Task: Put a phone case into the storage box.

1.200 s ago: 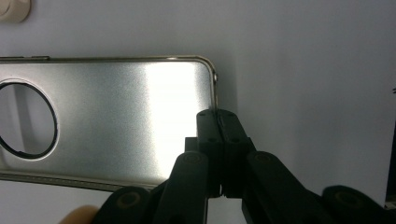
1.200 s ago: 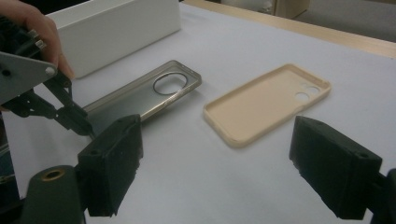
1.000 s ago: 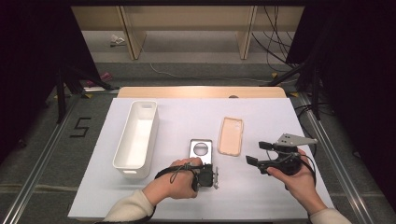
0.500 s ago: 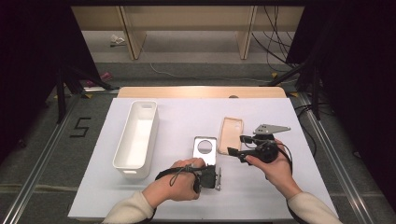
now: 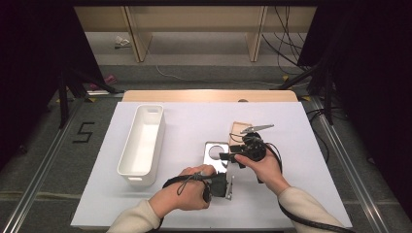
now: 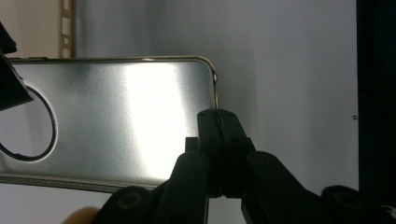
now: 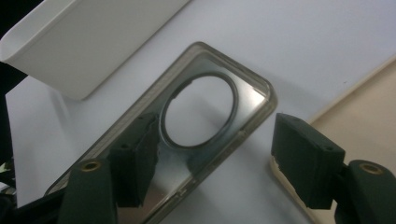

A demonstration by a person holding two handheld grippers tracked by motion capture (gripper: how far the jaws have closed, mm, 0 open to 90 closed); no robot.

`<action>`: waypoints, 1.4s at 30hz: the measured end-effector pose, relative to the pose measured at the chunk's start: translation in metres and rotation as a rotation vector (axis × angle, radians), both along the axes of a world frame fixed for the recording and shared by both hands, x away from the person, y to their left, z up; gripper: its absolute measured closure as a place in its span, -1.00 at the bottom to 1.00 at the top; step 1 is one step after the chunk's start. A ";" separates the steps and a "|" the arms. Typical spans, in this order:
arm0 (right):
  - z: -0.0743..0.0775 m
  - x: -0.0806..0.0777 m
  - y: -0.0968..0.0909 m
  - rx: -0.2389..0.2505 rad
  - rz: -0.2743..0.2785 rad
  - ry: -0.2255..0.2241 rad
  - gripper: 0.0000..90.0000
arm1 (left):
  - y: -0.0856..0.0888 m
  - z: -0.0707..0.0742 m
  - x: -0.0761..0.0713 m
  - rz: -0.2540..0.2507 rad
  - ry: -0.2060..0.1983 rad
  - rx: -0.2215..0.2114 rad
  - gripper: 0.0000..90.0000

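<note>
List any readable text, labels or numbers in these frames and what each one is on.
"5" – dark numeral marked on the grey floor left of the table, seen in the high view.
Silver phone case: no lettering legible on it in either gripper view.
White bin: no label or marking visible.
Tan phone case: no text visible; mostly covered by the right gripper.

Cream sleeves (image 5: 296, 204), black claws with brass screws (image 7: 91, 165), trailing black cable (image 5: 311, 222)

On the table (image 5: 301, 194), the bin (image 5: 142, 141) lies left of the phone case (image 5: 216, 153).
</note>
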State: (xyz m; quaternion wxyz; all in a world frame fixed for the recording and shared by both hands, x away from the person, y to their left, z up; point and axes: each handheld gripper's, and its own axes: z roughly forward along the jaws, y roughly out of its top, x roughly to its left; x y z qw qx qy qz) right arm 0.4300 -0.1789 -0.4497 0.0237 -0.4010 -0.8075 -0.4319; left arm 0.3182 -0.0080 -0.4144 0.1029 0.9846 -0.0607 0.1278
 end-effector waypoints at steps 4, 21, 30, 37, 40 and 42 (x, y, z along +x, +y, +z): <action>-0.002 0.002 0.001 0.022 -0.006 0.047 -0.01 | 0.000 0.000 -0.001 0.010 0.008 -0.001 0.98; 0.005 0.002 -0.010 0.186 -0.081 0.153 0.65 | -0.003 -0.002 0.000 -0.012 -0.011 -0.022 0.98; 0.012 -0.001 -0.010 0.228 -0.100 0.150 0.74 | -0.003 -0.004 0.001 -0.008 -0.019 -0.030 0.97; 0.017 -0.004 -0.011 0.289 -0.114 0.175 0.82 | -0.002 -0.005 0.002 -0.003 -0.023 -0.033 0.97; 0.018 -0.004 -0.011 0.300 -0.115 0.184 0.83 | -0.003 -0.006 0.002 -0.003 -0.027 -0.039 0.97; 0.019 -0.004 -0.012 0.309 -0.116 0.182 0.84 | -0.002 -0.005 0.002 -0.004 -0.039 -0.045 0.96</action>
